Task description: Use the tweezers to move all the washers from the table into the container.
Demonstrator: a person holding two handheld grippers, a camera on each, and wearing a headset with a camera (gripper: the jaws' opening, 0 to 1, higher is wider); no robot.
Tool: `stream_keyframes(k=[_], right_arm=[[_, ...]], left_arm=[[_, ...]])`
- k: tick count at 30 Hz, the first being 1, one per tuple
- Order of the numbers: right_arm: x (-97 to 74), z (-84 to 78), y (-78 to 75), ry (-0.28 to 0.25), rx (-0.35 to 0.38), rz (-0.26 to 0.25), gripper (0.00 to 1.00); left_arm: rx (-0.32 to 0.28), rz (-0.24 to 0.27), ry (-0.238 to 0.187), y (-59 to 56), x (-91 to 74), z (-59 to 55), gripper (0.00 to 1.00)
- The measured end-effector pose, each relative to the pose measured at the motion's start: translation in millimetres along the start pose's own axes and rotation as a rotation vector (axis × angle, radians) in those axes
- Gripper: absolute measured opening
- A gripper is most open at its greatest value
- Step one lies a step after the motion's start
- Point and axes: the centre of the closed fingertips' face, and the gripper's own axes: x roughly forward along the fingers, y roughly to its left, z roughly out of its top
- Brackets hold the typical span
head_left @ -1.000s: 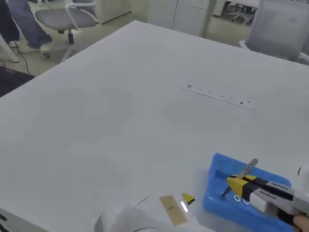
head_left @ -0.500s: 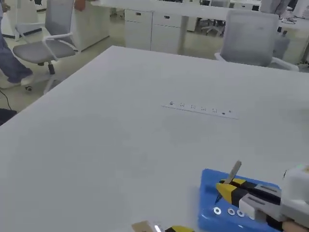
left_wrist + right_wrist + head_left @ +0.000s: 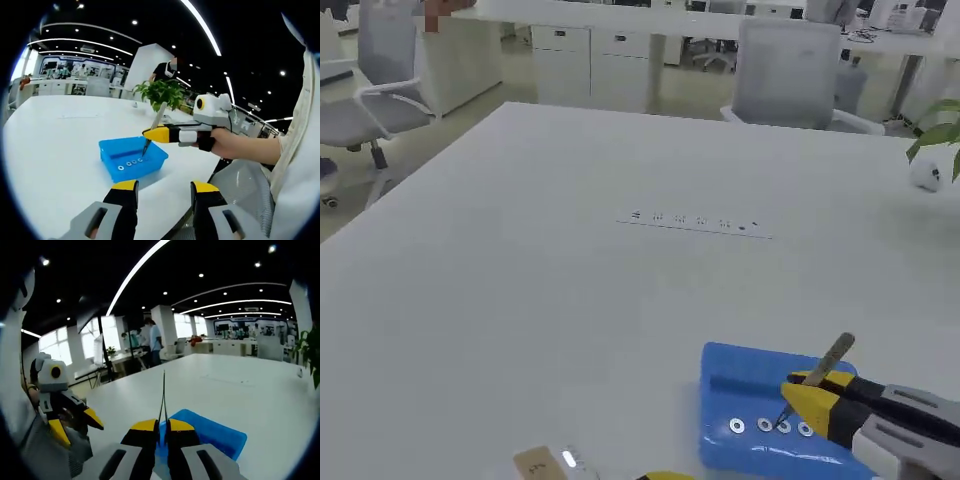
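The left gripper (image 3: 165, 187) waits at the worktop's (image 3: 570, 280) near edge, fingers spread and empty. To its right, the blue container (image 3: 720, 362) holds a row of washers (image 3: 764, 426). The tweezers (image 3: 828, 357), clenched in the right gripper's (image 3: 808, 388) fingers, slant tips-down onto that row, possibly touching one.

The left gripper (image 3: 162, 189) and the right gripper (image 3: 148, 133) look alike: pale grey plastic bodies, black jaws capped with bright yellow tips. The person's forearm is uncovered, and beyond it hangs a loose cream-coloured top (image 3: 301, 150).
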Motion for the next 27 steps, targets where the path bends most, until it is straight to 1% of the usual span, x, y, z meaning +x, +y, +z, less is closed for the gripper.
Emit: stream_keyframes(k=[2, 5, 8, 9, 10, 11, 12, 13, 15, 16, 17, 18, 19, 20, 21, 23, 25, 27], right_arm=[[-6.6, -5.2, 8.4, 0.004, 0.002, 0.022, 0.04], [-13.9, -15.9, 21.3, 0.024, 0.002, 0.062, 0.04], [-17.1, -26.7, 29.8, 0.056, -0.002, 0.097, 0.04], [-18.5, -34.5, 35.4, 0.092, -0.013, 0.122, 0.04], [-19.2, -39.9, 38.5, 0.115, -0.025, 0.139, 0.04], [-19.8, -49.0, 45.8, 0.164, -0.031, 0.179, 0.04], [-20.5, -53.2, 51.1, 0.181, -0.012, 0.216, 0.04], [-20.1, -54.9, 62.3, 0.183, 0.002, 0.277, 0.04], [-19.4, -60.5, 69.3, 0.214, -0.023, 0.318, 0.04], [-19.5, -62.2, 72.5, 0.224, -0.029, 0.337, 0.04], [-18.6, -62.3, 75.2, 0.226, -0.026, 0.357, 0.04], [-19.1, -63.6, 76.5, 0.238, -0.028, 0.373, 0.04], [-19.1, -64.8, 76.9, 0.25, -0.038, 0.384, 0.04], [-19.0, -65.3, 77.0, 0.259, -0.045, 0.396, 0.03], [-19.2, -65.1, 77.5, 0.264, -0.045, 0.407, 0.03], [-20.0, -64.0, 79.2, 0.277, -0.067, 0.428, 0.03], [-21.0, -62.9, 78.5, 0.29, -0.082, 0.442, 0.03], [-23.1, -61.1, 79.7, 0.303, -0.113, 0.465, 0.03]], left_arm=[[-0.008, 0.0, -0.011, 0.5, -0.1, 2.4, 0.41], [-0.018, -0.015, -0.013, -0.1, -0.1, 4.6, 0.4], [0.023, -0.023, 0.012, 3.5, 1.4, 4.0, 0.38], [0.032, -0.029, 0.015, 4.2, 2.0, 4.5, 0.37], [0.042, -0.041, 0.019, 4.7, 2.5, 6.1, 0.36], [0.049, -0.048, 0.017, 5.1, 2.9, 7.7, 0.34], [0.061, -0.062, 0.016, 5.0, 3.4, 10.0, 0.33], [0.067, -0.074, 0.019, 4.7, 4.0, 11.2, 0.32], [0.081, -0.109, 0.041, 2.8, 5.6, 10.9, 0.32], [0.087, -0.115, 0.043, 3.2, 6.4, 12.2, 0.32], [0.087, -0.126, 0.04, 3.3, 7.1, 15.7, 0.31], [0.072, -0.158, 0.032, 0.0, 7.4, 21.0, 0.31], [0.072, -0.171, 0.033, -0.6, 7.1, 23.7, 0.31], [0.084, -0.173, 0.036, -0.3, 7.0, 26.3, 0.32], [0.112, -0.182, 0.046, -1.1, 6.7, 28.7, 0.32], [0.138, -0.197, 0.063, -2.3, 6.1, 30.8, 0.3], [0.143, -0.214, 0.074, -3.9, 6.3, 33.1, 0.28], [0.146, -0.235, 0.086, -6.1, 7.1, 34.5, 0.24]])
